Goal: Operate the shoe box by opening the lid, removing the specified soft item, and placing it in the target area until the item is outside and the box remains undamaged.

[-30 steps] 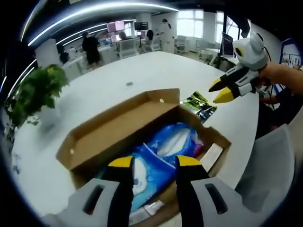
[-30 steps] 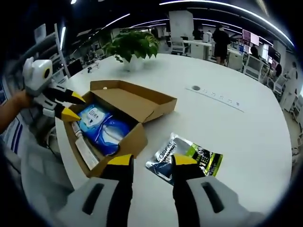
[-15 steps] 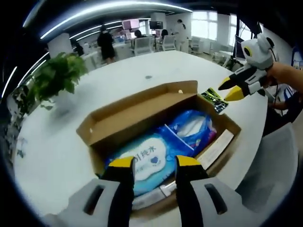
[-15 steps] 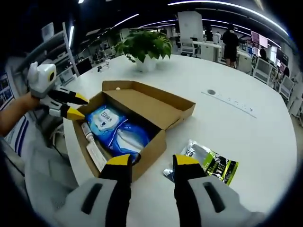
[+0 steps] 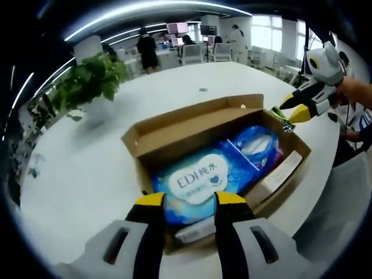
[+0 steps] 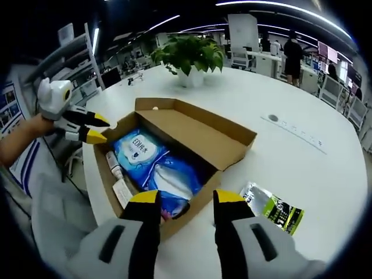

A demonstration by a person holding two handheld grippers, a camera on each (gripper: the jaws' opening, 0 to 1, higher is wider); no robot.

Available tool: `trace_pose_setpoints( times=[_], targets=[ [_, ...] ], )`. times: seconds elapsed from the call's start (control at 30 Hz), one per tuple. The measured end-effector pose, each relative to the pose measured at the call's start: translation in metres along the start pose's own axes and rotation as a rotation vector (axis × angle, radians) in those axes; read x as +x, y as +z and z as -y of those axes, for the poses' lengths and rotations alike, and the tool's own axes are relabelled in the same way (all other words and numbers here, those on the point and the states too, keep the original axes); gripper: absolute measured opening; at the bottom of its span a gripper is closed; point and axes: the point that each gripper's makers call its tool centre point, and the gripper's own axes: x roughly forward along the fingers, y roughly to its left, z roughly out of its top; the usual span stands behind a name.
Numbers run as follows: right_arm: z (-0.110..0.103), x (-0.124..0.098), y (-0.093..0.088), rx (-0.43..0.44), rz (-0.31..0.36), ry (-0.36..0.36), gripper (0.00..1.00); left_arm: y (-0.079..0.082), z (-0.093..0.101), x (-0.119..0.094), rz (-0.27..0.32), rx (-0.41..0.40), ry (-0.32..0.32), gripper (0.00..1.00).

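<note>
Left gripper view puts us right over the near end of the shoe box (image 5: 192, 145), our left hand-held gripper (image 5: 186, 200) poised with its jaws parted and nothing between them, just above the blue wipes pack (image 5: 200, 183). We judge it sits there to come down on that soft pack. The lid (image 5: 192, 125) is already folded back along the far side, so the inside lies open. Inside, we see the wipes pack marked EDI at our end, a second blue soft pack (image 5: 258, 145) beyond it, a small tube (image 5: 195, 232) and a flat pale strip (image 5: 279, 174) along the near wall.

From the right gripper view, our right hand-held gripper (image 6: 180, 200) hangs at the opposite end of the box, jaws apart and empty, probably ready to steady the cardboard. A green-and-black packet (image 6: 273, 209) lies on the white counter (image 6: 302, 157) just beside the box, and a potted plant (image 6: 189, 58) stands well apart.
</note>
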Motion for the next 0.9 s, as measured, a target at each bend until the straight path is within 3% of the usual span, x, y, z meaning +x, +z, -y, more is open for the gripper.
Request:
trace_pose_setpoints(
  times=[0.23,0.47,0.63,0.9],
  targets=[
    [-0.010,0.014,0.005,-0.027,-0.006,0.027,0.34,-0.011,-0.015,0.000,-0.006,-0.038,0.036,0.30],
    [-0.015,0.027,0.008,-0.033,-0.009,0.044,0.34,-0.018,-0.018,0.004,-0.015,-0.058,0.036,0.28],
    [-0.020,0.037,0.009,-0.035,-0.014,0.061,0.33,-0.017,-0.019,0.004,-0.007,-0.079,0.037,0.21],
    [-0.028,0.053,0.010,-0.039,-0.027,0.090,0.33,-0.012,-0.021,-0.007,0.006,-0.075,0.060,0.21]
  ],
)
